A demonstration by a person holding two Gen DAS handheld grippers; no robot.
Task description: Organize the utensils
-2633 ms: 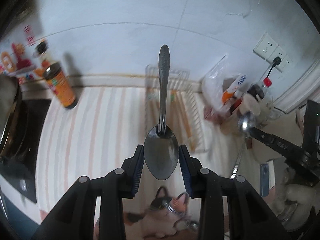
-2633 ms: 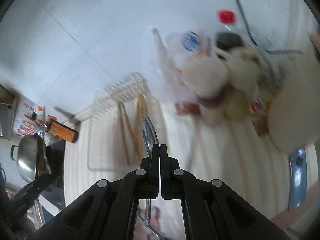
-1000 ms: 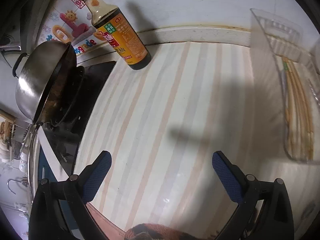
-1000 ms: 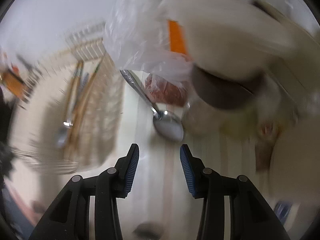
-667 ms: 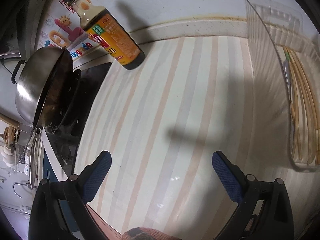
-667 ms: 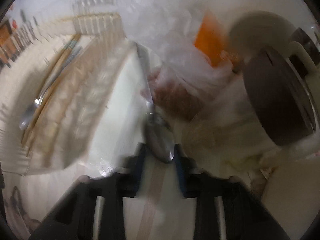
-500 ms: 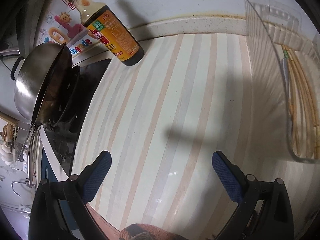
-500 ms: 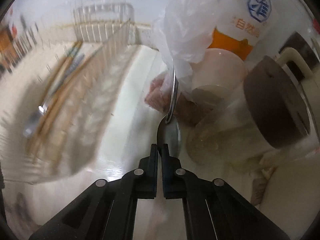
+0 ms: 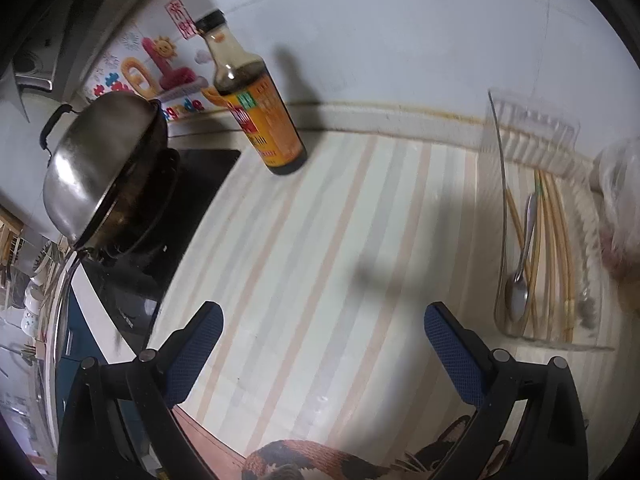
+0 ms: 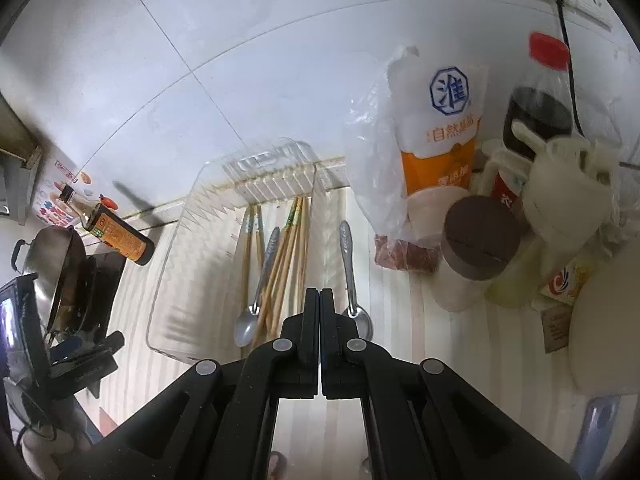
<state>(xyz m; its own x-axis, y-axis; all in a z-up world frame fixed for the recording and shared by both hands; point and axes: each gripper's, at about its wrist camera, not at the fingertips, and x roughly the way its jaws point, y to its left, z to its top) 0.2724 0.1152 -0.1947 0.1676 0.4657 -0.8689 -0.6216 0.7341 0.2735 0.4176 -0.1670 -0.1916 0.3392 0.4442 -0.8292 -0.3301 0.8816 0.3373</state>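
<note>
One spoon (image 10: 348,264) lies on the surface (image 10: 404,320) beside the tray (image 10: 192,280). Right hand-held gripper (image 10: 320,312) has closed fully and looks empty; I read a missed grasp. Left hand-held gripper (image 9: 320,344) is wide, empty.

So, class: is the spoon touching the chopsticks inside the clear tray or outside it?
Inside. The spoon lies on the floor of the tray against the chopsticks, within the clear walls.

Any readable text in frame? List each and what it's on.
"淮" in a blue octagon, "自然" beneath: white-and-orange pouch.
"grade" (start hidden): colourful wall sticker.
Sauce bottle label: too blurred.
Spoon handle stamp, small carton logo: too small.
</note>
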